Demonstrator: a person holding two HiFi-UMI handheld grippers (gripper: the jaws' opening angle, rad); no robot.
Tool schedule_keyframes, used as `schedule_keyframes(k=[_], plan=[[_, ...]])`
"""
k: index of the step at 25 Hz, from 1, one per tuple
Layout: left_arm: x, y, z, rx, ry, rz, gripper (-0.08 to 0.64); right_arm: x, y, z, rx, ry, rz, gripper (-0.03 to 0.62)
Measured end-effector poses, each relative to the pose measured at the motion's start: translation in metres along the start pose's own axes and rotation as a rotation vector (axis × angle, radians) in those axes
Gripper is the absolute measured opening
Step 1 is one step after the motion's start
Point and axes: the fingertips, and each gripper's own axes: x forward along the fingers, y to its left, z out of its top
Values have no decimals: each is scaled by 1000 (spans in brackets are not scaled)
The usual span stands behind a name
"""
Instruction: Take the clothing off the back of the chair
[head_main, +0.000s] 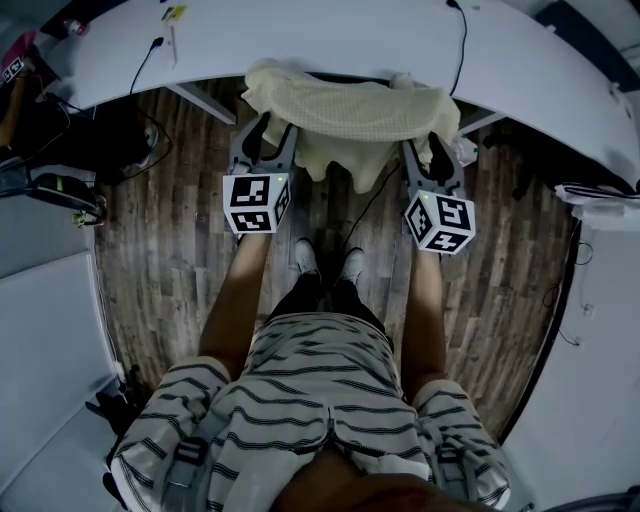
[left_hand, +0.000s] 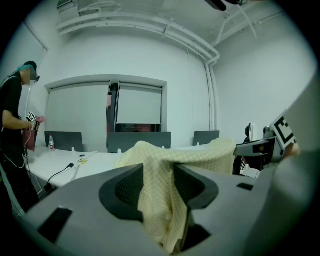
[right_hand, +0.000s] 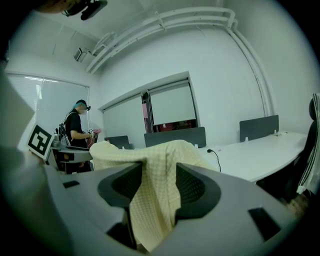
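**Two tools open, pale clothing in both gaps**

Both tools show from above in the head view. The left tool (head_main: 268, 132) and the right tool (head_main: 428, 155) sit at the two lower corners of the yellowish clothing (head_main: 350, 110). The clothing lies in a heap just ahead of them; what carries it is hidden beneath the fabric.

Only the gripper views show the jaws. In the left gripper view, the left tool (left_hand: 158, 186) has its jaws apart. A fold of the clothing (left_hand: 192, 152) hangs down through the gap. In the right gripper view, the right tool (right_hand: 153, 189) is likewise apart, and the clothing (right_hand: 167, 150) drops between its pads. I cannot tell whether either pair presses on the fabric.

The gripper views also show a person (left_hand: 12, 125) standing well off to the left tool's left, whom the head view does not plainly show. Each one catches the other tool's marker cube (left_hand: 282, 131) at its edge.

The curved white worktop (head_main: 350, 40) has its near edge just beyond the tool tips, with the clothing against it. A cable (head_main: 462, 45) runs across it ahead of the right tool. Wooden floor (head_main: 170, 260) lies open outside the left tool. More bare boards lie outside the right one. The wearer's feet (head_main: 325, 260) stand between and behind the tools.
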Motion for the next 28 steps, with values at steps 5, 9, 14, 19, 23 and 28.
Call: schedule_keyframes(k=[5,9,14,19,23,28], plan=[[5,-2,0,8,-1,-3,192,3,0,0,-8,-2,10,193],[9,-3,0,15,-5,-17,171,7,2,1,-24,-1,14,163],[11,-4,0,8,-2,-44,154,10,3,1,-42,5,11,136],[13,-8,0,23,2,-57,102,12,3,1,-38,4,-2,83],[13,-8,-1,26,9,-54,70,12,2,1,-27,2,-12,56],[11,-9,0,29,9,-36,28,11,1,1,-3,1,-16,25]])
